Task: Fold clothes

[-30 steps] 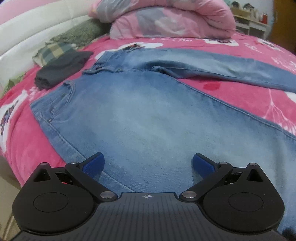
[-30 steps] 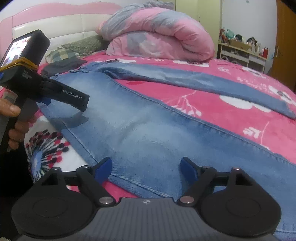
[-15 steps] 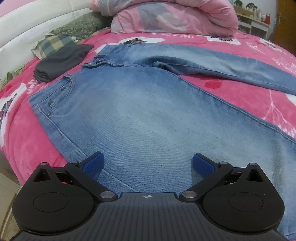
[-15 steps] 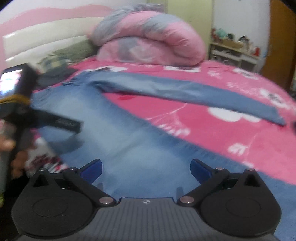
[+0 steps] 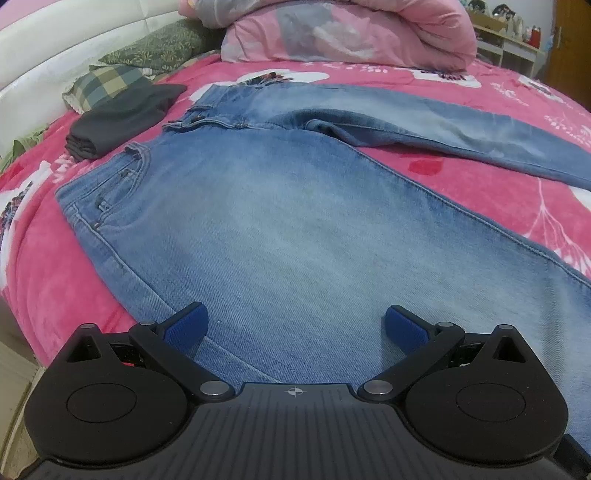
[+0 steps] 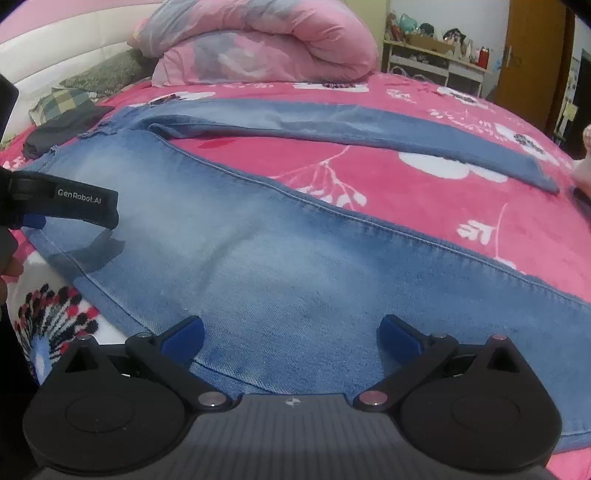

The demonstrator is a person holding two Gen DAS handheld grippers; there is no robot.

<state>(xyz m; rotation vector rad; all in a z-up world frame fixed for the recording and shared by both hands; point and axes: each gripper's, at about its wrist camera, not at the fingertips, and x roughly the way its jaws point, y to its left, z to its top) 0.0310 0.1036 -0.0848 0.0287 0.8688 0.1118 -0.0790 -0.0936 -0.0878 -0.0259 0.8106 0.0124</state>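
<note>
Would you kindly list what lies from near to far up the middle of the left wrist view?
Left hand-held gripper → near leg of the jeans → far leg of the jeans → pink floral bedspread → rolled pink quilt.

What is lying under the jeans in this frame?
The jeans lie spread flat on a pink floral blanket, visible between the legs and around them. Whatever is directly beneath the denim is covered.

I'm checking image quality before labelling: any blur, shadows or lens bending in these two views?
Left wrist: sharp, jeans evenly lit, bed edges bowed by the fisheye. Right wrist: mostly sharp, slightly smeared at the far right; the left gripper casts a shadow on the jeans.
</note>
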